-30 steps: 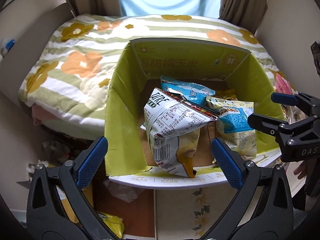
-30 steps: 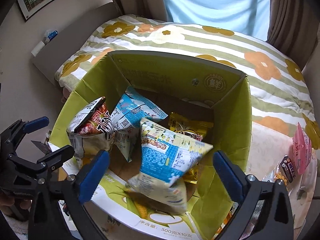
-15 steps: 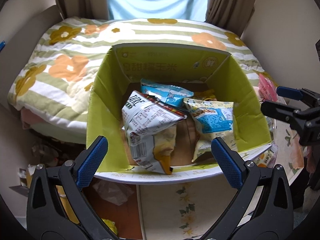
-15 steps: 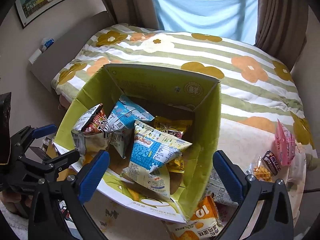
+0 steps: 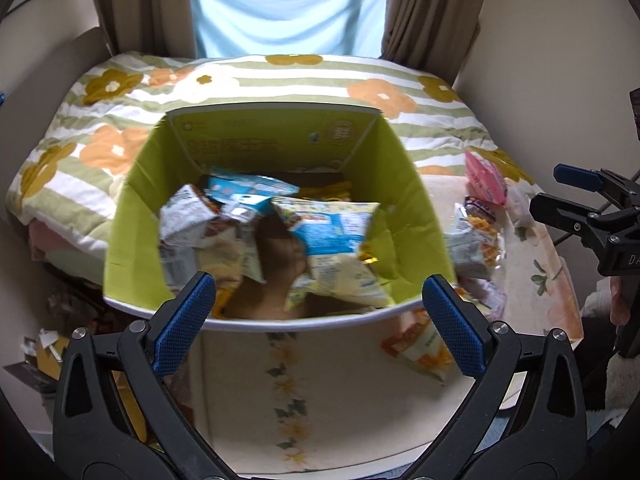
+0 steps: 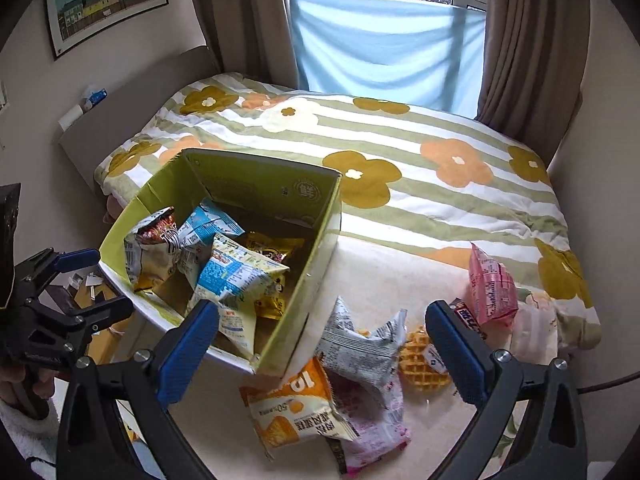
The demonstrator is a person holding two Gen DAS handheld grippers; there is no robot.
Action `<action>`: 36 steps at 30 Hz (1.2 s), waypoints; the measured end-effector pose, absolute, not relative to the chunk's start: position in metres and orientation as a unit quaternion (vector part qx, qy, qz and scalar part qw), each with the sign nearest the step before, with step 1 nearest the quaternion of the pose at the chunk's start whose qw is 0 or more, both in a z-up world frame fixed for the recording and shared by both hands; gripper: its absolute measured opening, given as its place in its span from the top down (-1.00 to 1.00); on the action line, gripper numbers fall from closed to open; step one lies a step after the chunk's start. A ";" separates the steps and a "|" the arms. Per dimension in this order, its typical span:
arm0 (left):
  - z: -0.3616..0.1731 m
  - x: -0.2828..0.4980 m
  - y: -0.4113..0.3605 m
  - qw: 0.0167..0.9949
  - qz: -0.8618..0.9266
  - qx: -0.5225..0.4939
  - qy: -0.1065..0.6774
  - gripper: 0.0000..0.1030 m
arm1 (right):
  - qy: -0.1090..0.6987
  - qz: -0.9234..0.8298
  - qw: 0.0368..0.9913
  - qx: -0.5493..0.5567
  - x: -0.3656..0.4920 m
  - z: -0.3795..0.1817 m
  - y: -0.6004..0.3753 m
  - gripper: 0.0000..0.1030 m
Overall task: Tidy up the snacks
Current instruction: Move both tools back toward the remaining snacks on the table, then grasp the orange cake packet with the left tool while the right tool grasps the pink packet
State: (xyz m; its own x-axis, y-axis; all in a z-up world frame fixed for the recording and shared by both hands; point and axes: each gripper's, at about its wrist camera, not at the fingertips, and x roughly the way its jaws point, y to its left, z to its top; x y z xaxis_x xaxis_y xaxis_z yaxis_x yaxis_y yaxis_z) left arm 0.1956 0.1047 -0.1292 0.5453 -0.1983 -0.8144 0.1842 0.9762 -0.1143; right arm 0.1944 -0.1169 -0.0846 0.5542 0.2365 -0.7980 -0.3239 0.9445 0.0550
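The right hand-held gripper (image 6: 322, 348), released and empty, is nearer the grey-white snack packet (image 6: 362, 344), centre-low in frame. The left hand-held gripper (image 5: 318, 320), also released, faces the green cardboard box (image 5: 276, 136)

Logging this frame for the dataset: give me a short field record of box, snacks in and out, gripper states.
container: green cardboard box, open top, on the table
in box: blue-and-yellow packet, blue packet, red-and-white bag, dark yellow packet
outside box, on table: orange cracker packet, grey-white bag, waffle, pink packet
left gripper: open, holds nothing
right gripper: open, holds nothing, above the loose snacks
background: bed with flowered quilt
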 end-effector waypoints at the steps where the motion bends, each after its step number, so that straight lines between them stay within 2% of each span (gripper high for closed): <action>1: -0.129 0.192 0.096 0.879 -0.111 -0.007 0.463 -0.99 | 0.443 0.160 0.881 -0.050 0.191 -0.084 -0.124 -1.00; 11: -0.159 0.159 0.010 0.863 -0.147 -0.011 0.483 -0.99 | 0.445 0.183 0.875 -0.046 0.164 -0.099 -0.203 -1.00; 17: -0.194 0.155 -0.032 0.846 -0.169 0.024 0.505 -0.99 | 0.466 0.209 0.858 -0.054 0.155 -0.133 -0.229 -1.00; 26: -0.252 0.170 -0.051 0.816 -0.197 0.056 0.540 -0.99 | 0.501 0.245 0.829 -0.039 0.151 -0.203 -0.233 -1.00; 34: -0.281 0.181 -0.060 0.806 -0.215 0.083 0.545 -0.98 | 0.522 0.258 0.812 -0.036 0.147 -0.244 -0.226 -1.00; 36: -0.285 0.183 -0.060 0.805 -0.219 0.077 0.546 -0.90 | 0.527 0.257 0.809 -0.037 0.147 -0.250 -0.224 -1.00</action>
